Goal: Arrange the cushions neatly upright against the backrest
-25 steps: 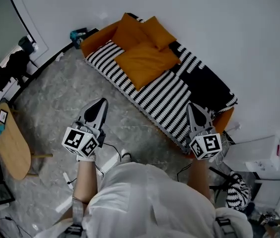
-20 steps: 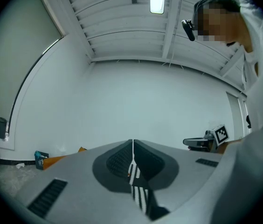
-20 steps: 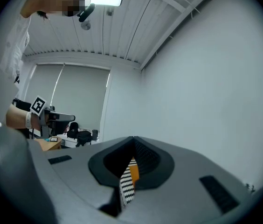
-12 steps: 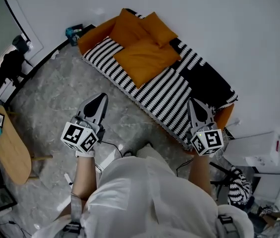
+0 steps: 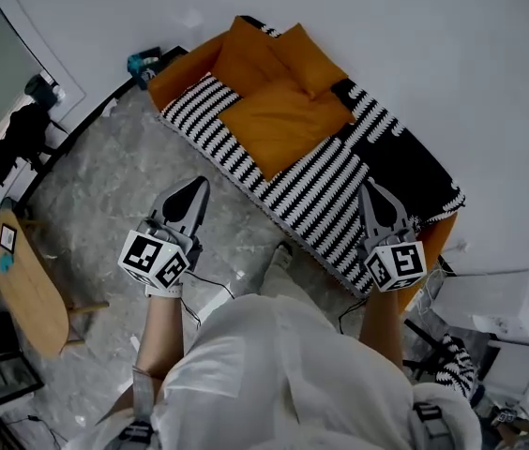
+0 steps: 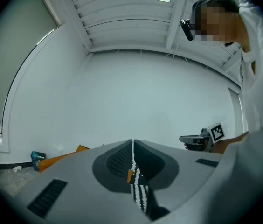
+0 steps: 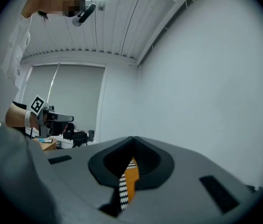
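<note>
In the head view a sofa with a black-and-white striped cover runs diagonally along the white wall. A large orange cushion lies flat on its seat. Two smaller orange cushions lean at the far end by the backrest. My left gripper hovers over the grey floor in front of the sofa, shut and empty. My right gripper is above the sofa's near end, also shut with nothing in it. In each gripper view the jaws meet in a closed line, with only a sliver of stripes and orange below.
An oval wooden table stands at the left, with black bags beyond it. A teal object sits by the sofa's far end. White furniture and a striped item are at the right. Cables lie on the floor.
The person has stepped slightly toward the sofa; a foot now shows at its front edge. Both grippers stay shut, in the same pose.
</note>
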Demonstrator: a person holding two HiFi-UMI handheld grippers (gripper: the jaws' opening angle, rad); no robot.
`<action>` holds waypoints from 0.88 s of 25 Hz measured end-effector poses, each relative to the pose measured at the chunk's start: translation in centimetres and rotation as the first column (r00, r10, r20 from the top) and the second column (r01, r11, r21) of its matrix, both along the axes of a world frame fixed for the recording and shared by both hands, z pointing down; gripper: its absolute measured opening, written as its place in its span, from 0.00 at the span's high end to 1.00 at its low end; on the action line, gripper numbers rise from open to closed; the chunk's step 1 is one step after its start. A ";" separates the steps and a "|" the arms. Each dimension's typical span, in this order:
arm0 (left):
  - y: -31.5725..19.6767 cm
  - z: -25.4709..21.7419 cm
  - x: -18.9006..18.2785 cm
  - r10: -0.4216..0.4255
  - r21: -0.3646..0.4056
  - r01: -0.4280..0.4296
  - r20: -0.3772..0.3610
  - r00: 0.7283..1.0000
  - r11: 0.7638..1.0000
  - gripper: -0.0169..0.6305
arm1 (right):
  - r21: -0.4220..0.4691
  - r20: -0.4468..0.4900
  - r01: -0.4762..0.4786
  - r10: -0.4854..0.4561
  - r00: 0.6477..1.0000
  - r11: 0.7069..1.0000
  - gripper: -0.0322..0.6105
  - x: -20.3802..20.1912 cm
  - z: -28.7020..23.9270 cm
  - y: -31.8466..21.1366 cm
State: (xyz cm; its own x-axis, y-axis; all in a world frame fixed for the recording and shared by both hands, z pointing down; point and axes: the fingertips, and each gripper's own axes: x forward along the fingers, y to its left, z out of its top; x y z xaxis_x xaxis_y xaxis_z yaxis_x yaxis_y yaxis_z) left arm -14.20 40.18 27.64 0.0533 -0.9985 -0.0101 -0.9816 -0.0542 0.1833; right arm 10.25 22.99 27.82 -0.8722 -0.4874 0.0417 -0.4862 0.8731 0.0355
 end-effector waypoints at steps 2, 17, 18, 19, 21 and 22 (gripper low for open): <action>-2.4 -0.2 -0.7 0.007 -0.008 -0.007 0.011 1.000 1.000 0.94 | 0.000 0.029 0.007 -0.007 1.000 1.000 0.94 -1.1 -0.3 -2.5; -17.2 -1.5 -3.0 -0.008 0.003 0.008 0.031 0.999 1.000 0.94 | -0.005 0.046 0.030 -0.029 0.998 1.000 0.94 -4.4 -0.5 -17.8; -17.6 -1.4 -3.3 -0.013 0.001 0.013 0.028 1.000 1.000 0.94 | -0.008 0.044 0.029 -0.029 0.999 1.000 0.94 -4.6 -0.4 -18.3; -18.0 -1.2 -3.5 -0.015 -0.002 0.015 0.025 1.000 1.000 0.94 | -0.014 0.042 0.029 -0.029 0.999 0.999 0.94 -4.6 -0.2 -18.7; -18.9 -0.8 -3.8 -0.014 -0.005 0.014 0.021 1.000 1.000 0.94 | -0.024 0.037 0.030 -0.030 0.999 0.999 0.94 -4.7 0.2 -19.2; -19.3 -0.7 -3.9 -0.011 -0.008 0.011 0.016 1.000 1.000 0.94 | -0.027 0.033 0.029 -0.028 0.999 0.999 0.94 -4.8 0.4 -19.5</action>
State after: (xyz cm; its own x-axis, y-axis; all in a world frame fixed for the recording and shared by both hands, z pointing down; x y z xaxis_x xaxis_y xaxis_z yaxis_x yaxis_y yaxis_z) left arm -18.14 20.88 26.93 0.0422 -0.9991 -0.0010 -0.9849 -0.0418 0.1678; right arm 5.44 3.49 28.20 -0.8868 -0.4614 0.0262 -0.4617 0.8870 -0.0041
